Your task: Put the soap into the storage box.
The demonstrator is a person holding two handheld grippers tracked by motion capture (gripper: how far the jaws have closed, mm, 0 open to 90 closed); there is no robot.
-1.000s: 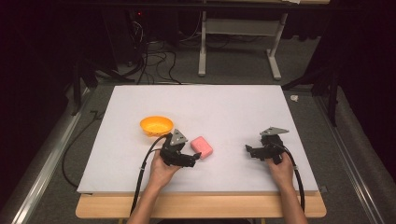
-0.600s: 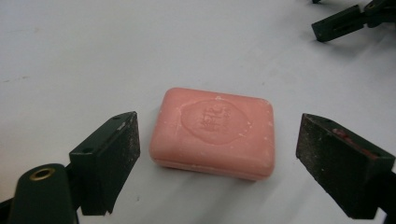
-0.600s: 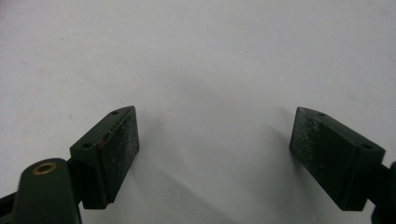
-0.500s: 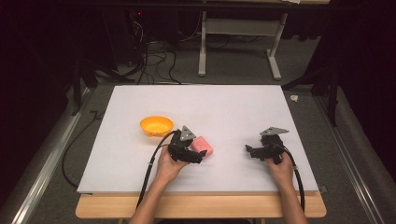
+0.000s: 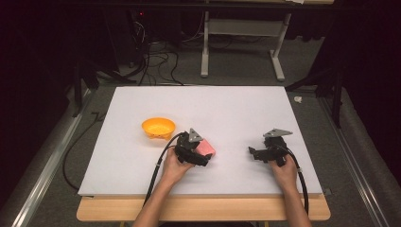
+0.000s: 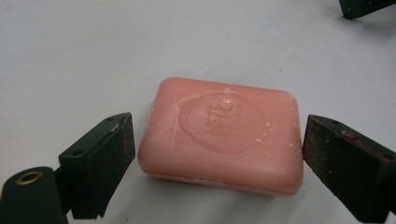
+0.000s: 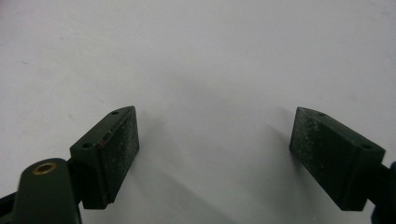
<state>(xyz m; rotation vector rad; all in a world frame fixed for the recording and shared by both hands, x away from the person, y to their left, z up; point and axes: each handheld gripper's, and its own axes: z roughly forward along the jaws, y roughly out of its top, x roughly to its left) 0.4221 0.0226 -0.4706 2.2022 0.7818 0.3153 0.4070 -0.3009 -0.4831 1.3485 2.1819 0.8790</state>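
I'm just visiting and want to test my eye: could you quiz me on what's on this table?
1. True or false: the left hand-held gripper has already clamped the pink soap bar.
2. What lies between the jaws of the right hand-held gripper? A) the soap bar B) bare white table C) the bowl
3. What colour is the bowl on the white table?

Key
1. False: its jaws stand open on either side of the bar, with a gap at each side.
2. B
3. Orange; in the high view it sits to the left of the bar.
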